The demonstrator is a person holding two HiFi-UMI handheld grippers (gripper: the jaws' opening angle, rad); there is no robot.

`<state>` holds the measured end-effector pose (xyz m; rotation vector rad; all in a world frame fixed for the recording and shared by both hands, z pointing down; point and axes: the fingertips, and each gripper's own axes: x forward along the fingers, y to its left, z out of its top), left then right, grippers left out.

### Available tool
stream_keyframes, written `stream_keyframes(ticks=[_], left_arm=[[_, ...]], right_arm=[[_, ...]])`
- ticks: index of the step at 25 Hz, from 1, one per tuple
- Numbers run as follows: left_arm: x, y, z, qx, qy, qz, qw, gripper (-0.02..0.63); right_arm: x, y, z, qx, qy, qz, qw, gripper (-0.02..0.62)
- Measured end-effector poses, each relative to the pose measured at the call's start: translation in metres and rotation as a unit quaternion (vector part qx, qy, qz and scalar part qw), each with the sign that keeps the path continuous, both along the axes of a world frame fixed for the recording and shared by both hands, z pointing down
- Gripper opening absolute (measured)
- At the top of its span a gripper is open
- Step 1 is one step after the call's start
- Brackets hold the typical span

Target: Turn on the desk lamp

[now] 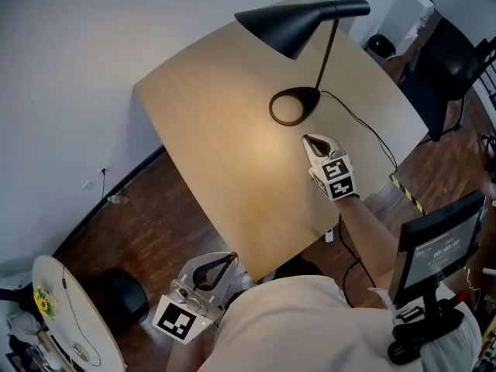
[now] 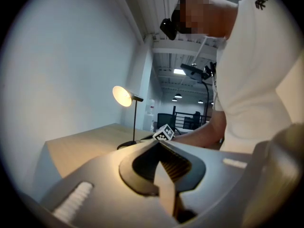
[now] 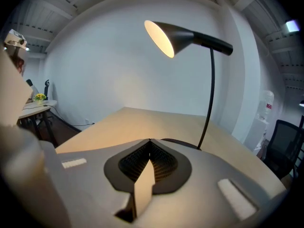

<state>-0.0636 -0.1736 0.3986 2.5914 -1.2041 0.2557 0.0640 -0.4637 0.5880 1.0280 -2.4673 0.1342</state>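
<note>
The lamp shines.
Nothing seems left for us; right tool and left tool are closed, empty.

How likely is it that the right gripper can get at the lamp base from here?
Probably yes. The right gripper, jaws shut, is over bare table just short of the lamp base, pointing toward it, with nothing between them.

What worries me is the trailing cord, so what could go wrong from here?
The cord runs from the lamp base across the table, right beside the shut right gripper; drawing that hand back could snag it and drag the base. The lit shade overhangs well off the base on a thin stem, so a tug or bump may tip it.
</note>
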Motion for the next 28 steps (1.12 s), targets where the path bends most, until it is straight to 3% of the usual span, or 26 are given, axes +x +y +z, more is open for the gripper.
stream_keyframes(ticks=[9,16,21,28], left_arm=[[-0.041,0.105,-0.019,0.064,0.006,0.031,0.9975,0.017],[-0.065,0.18,-0.011,0.068,0.011,0.064,0.9955,0.017],[-0.054,0.234,-0.003,0.063,0.017,0.112,0.9916,0.016],[-0.025,0.276,-0.004,0.077,0.025,0.145,0.9861,0.017]], right_arm=[[-0.034,0.205,-0.064,0.003,-0.024,-0.034,0.999,0.002],[-0.045,0.328,-0.103,0.011,-0.057,-0.022,0.998,0.002],[-0.032,0.411,-0.129,0.015,-0.065,-0.004,0.998,0.002],[-0.003,0.483,-0.147,0.021,-0.072,0.013,0.997,0.002]])
